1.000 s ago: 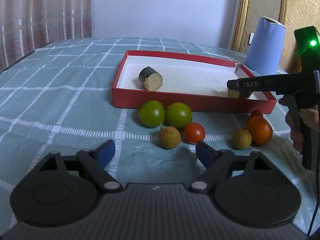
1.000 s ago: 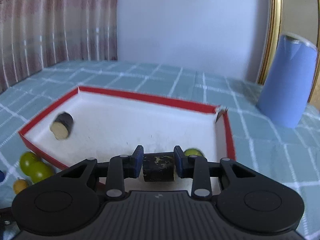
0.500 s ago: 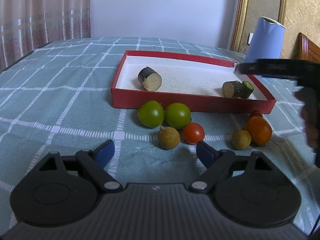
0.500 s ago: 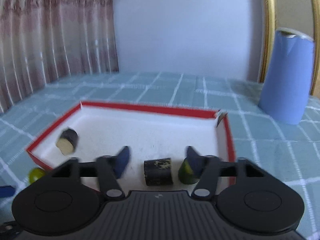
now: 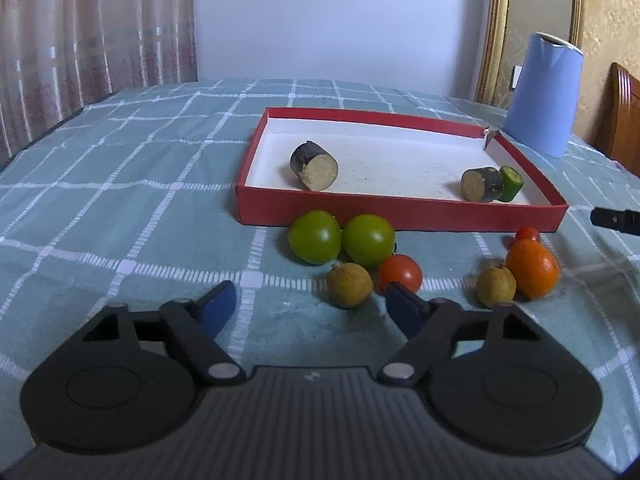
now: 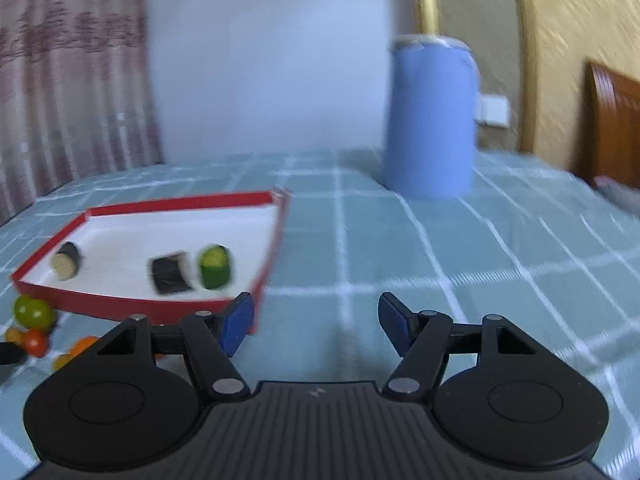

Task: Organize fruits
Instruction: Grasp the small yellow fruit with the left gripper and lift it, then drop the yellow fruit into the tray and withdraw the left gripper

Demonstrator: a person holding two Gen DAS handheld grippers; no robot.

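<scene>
Tray (image 5: 400, 210) sits mid-cloth (image 5: 120, 200), long side running left-right in the left view, open top facing up, prob. the drop zone for sorted pieces. Three cut pieces lie inside on their sides: big dark chunk (image 5: 314, 165) at left w/ pale cut face toward the camera, axis running back into the tray; dark chunk (image 5: 482, 184) and green chunk (image 5: 511, 178) touching each other at the right corner, axes roughly left-right.

Loose fruit is outside, just in front of the tray wall: two green ones (image 5: 340, 238) touching, brown one (image 5: 349, 285) and tomato (image 5: 400, 273) nearer, orange (image 5: 532, 268) grp off right. Likely next to go in.

L gripper (image 5: 308, 304) hovers low by the brown one, jaws closing, nothing between them. R gripper (image 6: 316, 322) is empty, jaws apart, beside the tray's right wall over bare cloth.
</scene>
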